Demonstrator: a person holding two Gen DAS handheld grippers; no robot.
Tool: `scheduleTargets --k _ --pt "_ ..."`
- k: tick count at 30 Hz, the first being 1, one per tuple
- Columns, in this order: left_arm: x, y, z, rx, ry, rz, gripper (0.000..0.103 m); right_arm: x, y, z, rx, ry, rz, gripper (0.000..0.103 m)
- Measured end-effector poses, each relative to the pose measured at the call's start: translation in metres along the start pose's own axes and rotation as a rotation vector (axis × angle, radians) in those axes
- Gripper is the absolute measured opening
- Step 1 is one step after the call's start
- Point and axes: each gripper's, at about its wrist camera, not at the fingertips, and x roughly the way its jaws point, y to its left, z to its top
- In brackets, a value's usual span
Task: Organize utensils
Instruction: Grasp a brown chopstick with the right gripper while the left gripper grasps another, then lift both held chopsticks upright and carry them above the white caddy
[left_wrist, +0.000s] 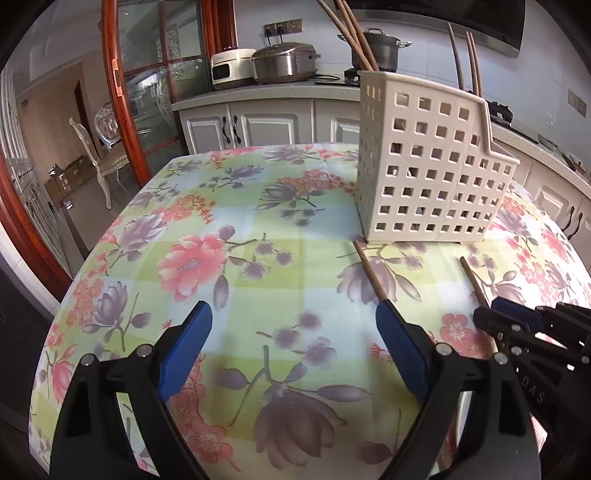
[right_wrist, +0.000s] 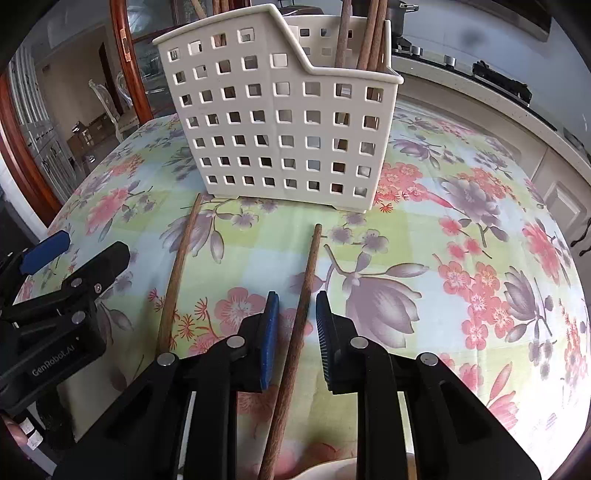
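Several chopsticks stand in the basket (right_wrist: 280, 122). Two remain on the tablecloth (right_wrist: 461, 229) near it. The right gripper (right_wrist: 295, 332), jaws apart, straddles the right chopstick (right_wrist: 299, 325), apparently unclamped; left gripper (left_wrist: 291, 347) wide open, empty.

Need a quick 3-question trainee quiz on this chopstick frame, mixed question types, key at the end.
1. True or false: the right tongs straddle a chopstick lying on the tablecloth.
2. How many chopsticks lie loose on the cloth in front of the white basket?
3. Multiple choice: the left tongs are A) shut on a chopstick, B) open with only cloth between their fingers, C) inside the basket.

Key:
1. True; the jaws are on either side of it with small gaps showing, not clamped.
2. Two: the straddled one and the other chopstick to its left.
3. B.
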Motion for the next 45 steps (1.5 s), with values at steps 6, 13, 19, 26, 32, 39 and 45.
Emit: scheduleTargets --k 6,13,19,26,32,39,45 --pt "0.015 -0.018 0.005 0.037 0.053 -0.032 0.079 -0.001 -0.002 -0.003 -0.034 -0.009 -0.022 0.008" --pt "0.037 -0.039 0.011 0.051 0.129 -0.072 0.049 -0.005 -0.009 -0.008 -0.016 -0.013 0.007 0.008" --pt "0.044 -0.045 0.016 0.053 0.143 -0.103 0.023 -0.007 -0.011 -0.01 -0.013 -0.018 0.034 0.008" --pt "0.04 -0.038 0.01 0.01 0.113 -0.152 0.009 -0.008 -0.016 -0.013 0.008 -0.031 0.078 0.008" --pt "0.024 -0.023 0.009 -0.031 0.06 -0.177 0.009 -0.022 -0.02 -0.011 0.033 -0.104 0.12 0.008" --pt "-0.018 -0.016 0.011 -0.035 -0.077 -0.197 0.009 -0.046 -0.026 -0.009 0.061 -0.198 0.15 0.007" --pt "-0.05 -0.019 0.011 -0.017 -0.171 -0.178 0.009 -0.066 -0.03 -0.008 0.066 -0.266 0.173 0.007"
